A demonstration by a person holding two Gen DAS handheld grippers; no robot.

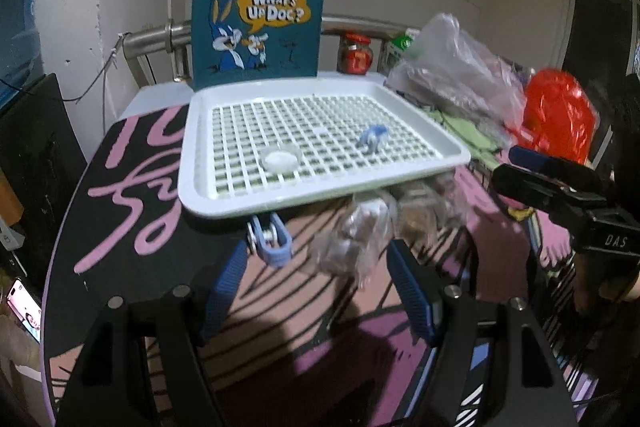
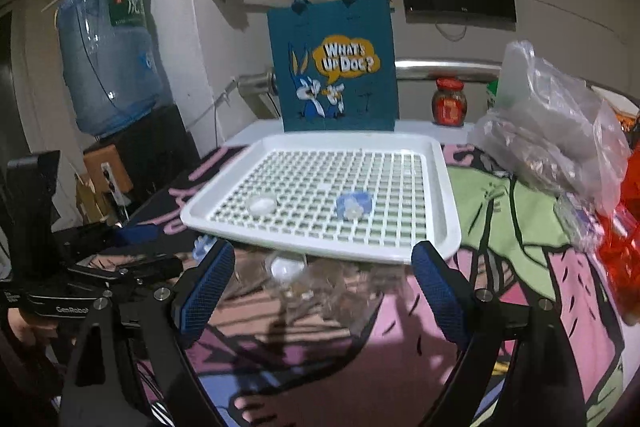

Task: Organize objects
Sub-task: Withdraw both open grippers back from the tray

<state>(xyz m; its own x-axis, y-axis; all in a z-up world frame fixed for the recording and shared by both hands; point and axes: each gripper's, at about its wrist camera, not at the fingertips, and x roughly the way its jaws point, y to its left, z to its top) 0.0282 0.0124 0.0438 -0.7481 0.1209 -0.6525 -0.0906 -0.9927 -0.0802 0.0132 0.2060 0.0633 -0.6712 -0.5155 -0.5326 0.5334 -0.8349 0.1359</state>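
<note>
1. Counter (image 2: pixel 520 227) with pink, green and black cartoon-print cover: fills the lower frame.
2. White rectangular plastic tray with grid insert (image 2: pixel 440 163): centre frame, near edge apparently overhanging; a knock from below could tip it.
3. Crumpled clear plastic bag (image 1: pixel 352 239) (blurred): below the tray's near edge, between the left hand-held gripper's (image 1: pixel 320 279) released fingers; slippery film may slide out or snag the tray.
4. Right hand-held gripper (image 2: pixel 324 283): likewise spread wide, empty.
5. Blue clip-like piece (image 1: pixel 270 239): under the tray's edge, easily swept off.
6. Small blue-and-white figurine (image 1: pixel 372 139) and shallow clear dish (image 1: pixel 280 157): on the grid; both could roll if jolted.
</note>
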